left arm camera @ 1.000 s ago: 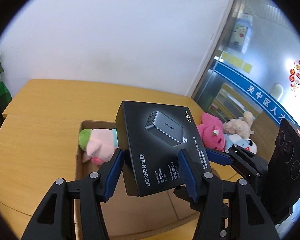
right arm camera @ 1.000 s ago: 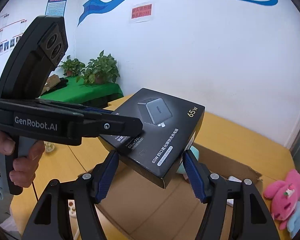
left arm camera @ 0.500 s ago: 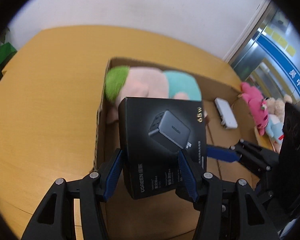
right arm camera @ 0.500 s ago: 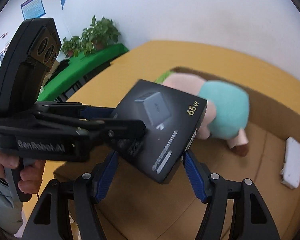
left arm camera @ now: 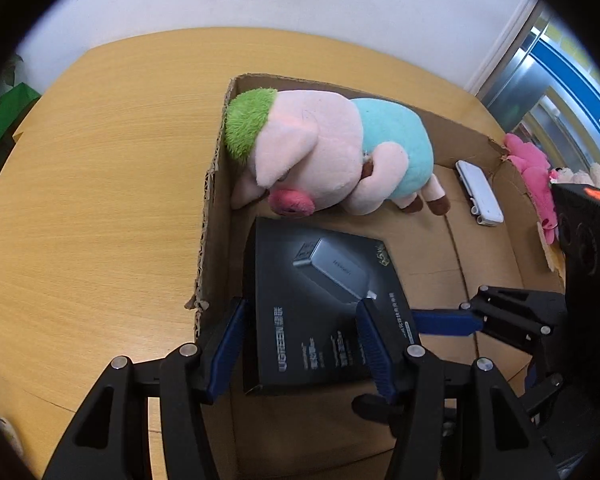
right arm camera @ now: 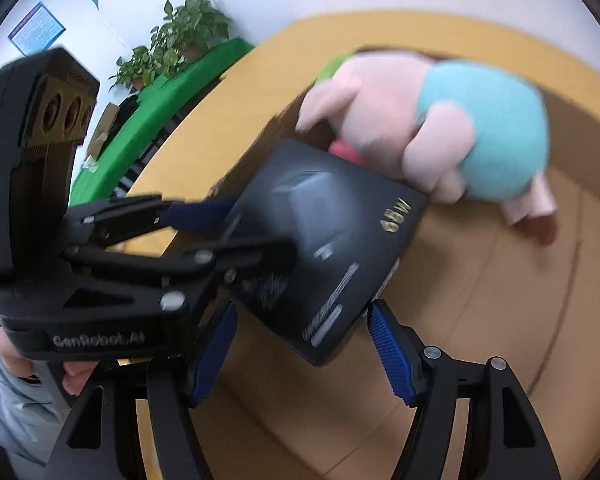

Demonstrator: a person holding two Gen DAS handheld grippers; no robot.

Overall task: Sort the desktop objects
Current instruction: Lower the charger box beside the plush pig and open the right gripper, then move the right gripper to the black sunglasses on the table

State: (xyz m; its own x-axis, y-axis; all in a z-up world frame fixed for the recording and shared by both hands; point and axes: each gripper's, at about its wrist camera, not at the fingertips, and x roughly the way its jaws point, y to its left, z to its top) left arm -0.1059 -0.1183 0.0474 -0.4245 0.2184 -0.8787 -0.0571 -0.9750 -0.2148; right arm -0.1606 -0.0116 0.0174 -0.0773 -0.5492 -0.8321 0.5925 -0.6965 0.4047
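A black charger box point(left arm camera: 324, 300) hangs low inside the open cardboard carton point(left arm camera: 212, 208), just in front of a plush pig point(left arm camera: 324, 156) with a green cap and teal shirt. My left gripper point(left arm camera: 300, 308) is shut on the box's near-left part, one finger on its top face. In the right wrist view, the left gripper point(right arm camera: 256, 228) comes in from the left. My right gripper point(right arm camera: 302, 312) clamps the box point(right arm camera: 332, 232) at its near corner. One of its blue fingers point(left arm camera: 448, 322) meets the box's right edge. The pig point(right arm camera: 440, 120) lies just beyond.
A white flat device point(left arm camera: 480, 192) lies on the carton floor at the right. Pink and beige plush toys point(left arm camera: 532, 168) sit outside the carton's right wall. The wooden table point(left arm camera: 100, 200) spreads to the left. A person's hand point(right arm camera: 72, 372) holds the left gripper's handle.
Both grippers have come down with the box, from above the carton to low inside it near the pig. Both views have tilted from the wall down to the carton floor.
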